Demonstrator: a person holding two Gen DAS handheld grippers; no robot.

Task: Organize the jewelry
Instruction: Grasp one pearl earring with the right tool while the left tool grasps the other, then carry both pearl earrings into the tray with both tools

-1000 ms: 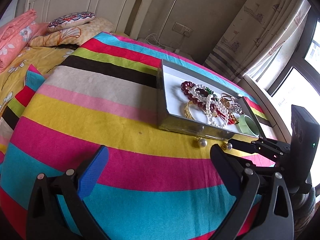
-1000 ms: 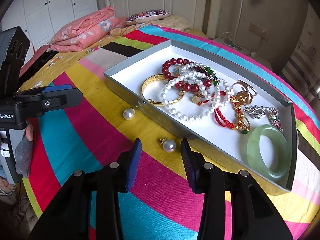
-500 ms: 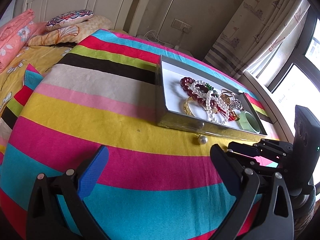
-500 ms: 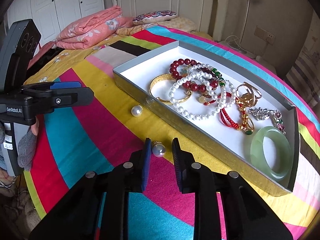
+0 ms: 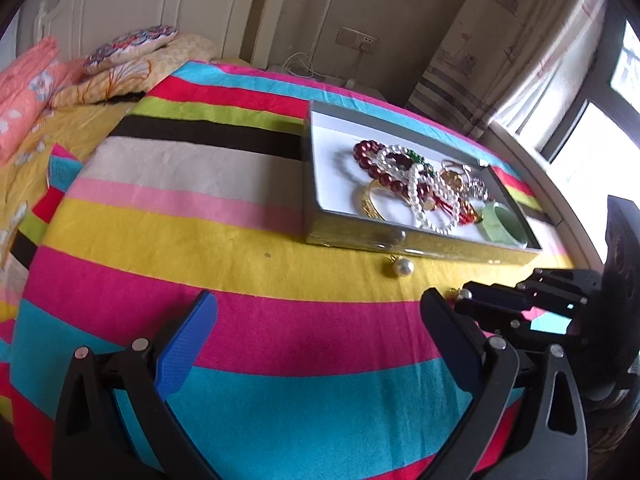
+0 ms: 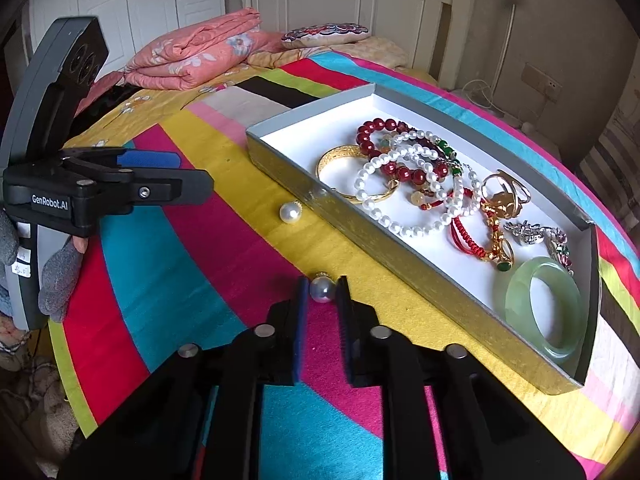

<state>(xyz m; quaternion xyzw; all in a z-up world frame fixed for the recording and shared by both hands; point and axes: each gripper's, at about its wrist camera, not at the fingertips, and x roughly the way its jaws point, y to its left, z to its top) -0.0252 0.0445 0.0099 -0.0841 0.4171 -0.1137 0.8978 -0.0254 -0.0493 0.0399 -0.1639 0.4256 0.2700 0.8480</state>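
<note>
My biggest worry: the pearl earring (image 6: 322,289), on the bedspread at six o'clock from the tray (image 6: 400,256), squirts out as my right gripper (image 6: 322,294) closes onto it. Left gripper (image 5: 316,320) hangs open, empty.

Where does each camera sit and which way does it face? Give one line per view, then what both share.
Left wrist: on the left gripper, jaws open, facing across the striped bedspread to the tray; the right gripper shows at right.
Right wrist: on the right gripper, jaws closing on a pearl earring; a gloved left hand shows at left.
Shared: tray, loose pearl earring.
</note>
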